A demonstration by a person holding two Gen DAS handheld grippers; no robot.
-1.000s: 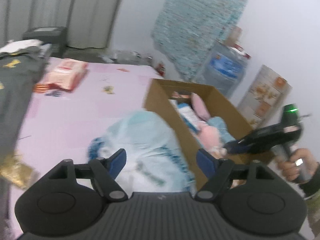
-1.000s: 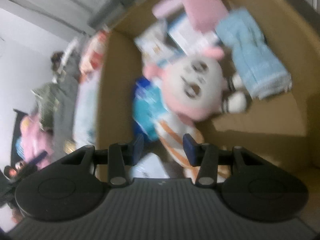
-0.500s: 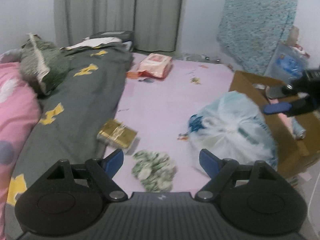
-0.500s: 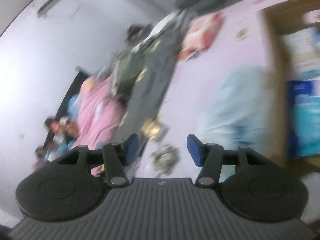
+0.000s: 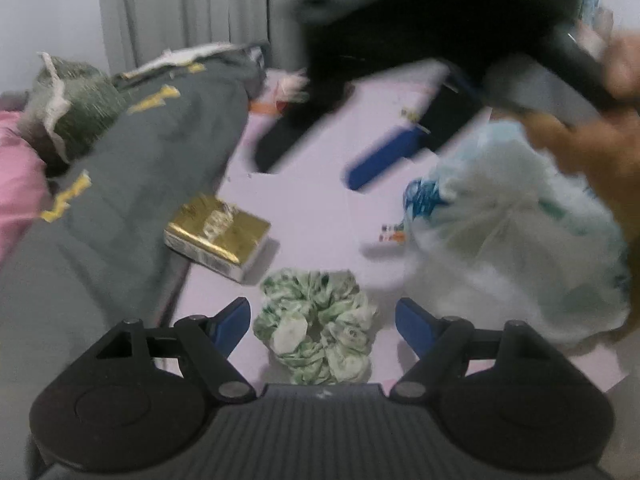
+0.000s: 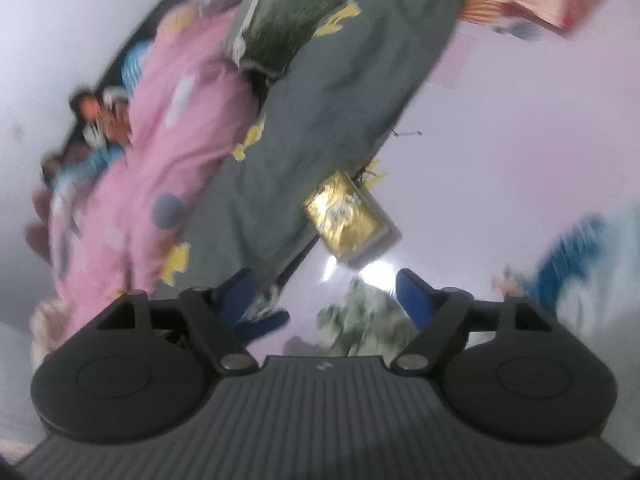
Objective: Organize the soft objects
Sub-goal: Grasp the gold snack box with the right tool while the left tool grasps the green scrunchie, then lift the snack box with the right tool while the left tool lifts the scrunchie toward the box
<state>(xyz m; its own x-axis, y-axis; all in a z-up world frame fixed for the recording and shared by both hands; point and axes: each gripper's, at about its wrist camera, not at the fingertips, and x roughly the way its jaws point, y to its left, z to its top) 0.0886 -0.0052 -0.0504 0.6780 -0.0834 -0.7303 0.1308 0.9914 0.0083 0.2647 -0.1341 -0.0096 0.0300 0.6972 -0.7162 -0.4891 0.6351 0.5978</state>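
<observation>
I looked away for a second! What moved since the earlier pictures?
Both swung away from the cardboard box toward the bed. The left hand-held gripper came down, open, around the green scrunchie; the right hand-held gripper, also open and empty, moved in above it. Nothing was grabbed or dropped. The gold packet and plastic bag stayed put.

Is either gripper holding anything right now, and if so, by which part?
Nothing is held. The left gripper is open, its fingers either side of the green scrunchie without closing on it. The right gripper is open and empty.
</observation>
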